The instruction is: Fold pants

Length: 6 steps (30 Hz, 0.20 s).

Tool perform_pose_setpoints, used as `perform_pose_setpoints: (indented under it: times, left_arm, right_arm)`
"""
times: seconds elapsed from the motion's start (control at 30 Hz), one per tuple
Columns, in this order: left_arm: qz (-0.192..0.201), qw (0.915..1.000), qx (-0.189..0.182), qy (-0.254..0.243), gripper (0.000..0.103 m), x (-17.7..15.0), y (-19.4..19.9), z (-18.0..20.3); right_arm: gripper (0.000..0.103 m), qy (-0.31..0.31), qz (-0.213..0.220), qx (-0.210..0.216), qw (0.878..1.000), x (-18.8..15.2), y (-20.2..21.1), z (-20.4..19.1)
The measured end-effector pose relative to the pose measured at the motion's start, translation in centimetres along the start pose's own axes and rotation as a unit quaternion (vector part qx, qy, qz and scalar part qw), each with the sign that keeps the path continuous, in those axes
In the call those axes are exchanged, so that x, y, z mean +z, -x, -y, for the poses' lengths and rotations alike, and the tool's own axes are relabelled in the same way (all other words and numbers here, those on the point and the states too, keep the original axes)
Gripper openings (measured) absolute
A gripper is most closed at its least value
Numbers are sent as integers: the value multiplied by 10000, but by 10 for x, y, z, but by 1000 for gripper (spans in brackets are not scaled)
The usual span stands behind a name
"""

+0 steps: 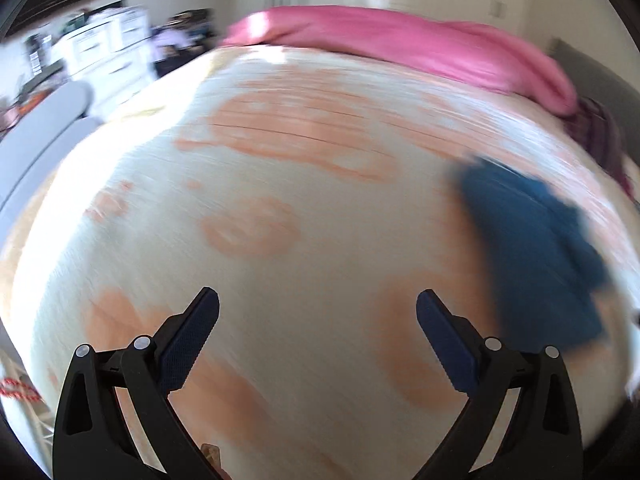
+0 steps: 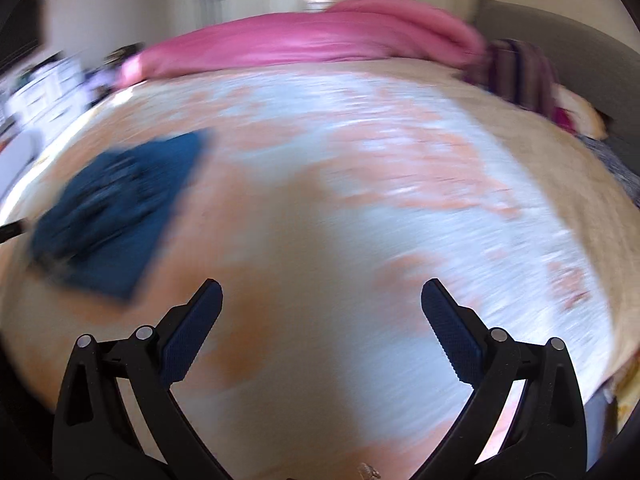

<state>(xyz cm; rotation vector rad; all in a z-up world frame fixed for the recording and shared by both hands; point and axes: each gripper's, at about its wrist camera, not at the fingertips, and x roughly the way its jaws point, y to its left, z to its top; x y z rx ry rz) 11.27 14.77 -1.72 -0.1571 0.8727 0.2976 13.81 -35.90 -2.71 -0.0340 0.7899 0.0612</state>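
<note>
The blue pants (image 2: 116, 216) lie as a compact bundle on the bed (image 2: 360, 220), well before the pink duvet (image 2: 304, 40). Left hand-held gripper (image 1: 318, 320) and right hand-held gripper (image 2: 322, 312) gape empty beside the pants; folding looks finished, maybe only smoothing remains.

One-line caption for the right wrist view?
Open right claw above the patterned bedspread, blue pants lying to its left, pink duvet behind; motion-blurred.

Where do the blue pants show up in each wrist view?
Left wrist view: the blue pants lie at the right, beyond the open left tongs.
Right wrist view: the blue pants lie at the left, beyond the open right tongs.
Shared landmark: the pink duvet across the far side of the bed.
</note>
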Motion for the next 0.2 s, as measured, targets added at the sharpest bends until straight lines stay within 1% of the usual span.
perform_pose_setpoints:
  times: [0.03,0.07,0.13,0.2]
  left_arm:
    - [-57,9998,158,97,99,13,-14,-14]
    - [-114,9990,365,228,99,30,-33,-32]
    - [-231,9976,533,389,99,53,-61,-57]
    - [-302,9954,713,572,99,71,-88,-78]
  right_arm:
    - [94,-132,-42,-213,9997,9,-12,22]
    - [94,-370,-151,-511,9979,22,-30,53]
    - [94,-734,-236,-920,9928,39,-56,99]
    - [94,-1279,-517,-1334,9814,55,-87,152]
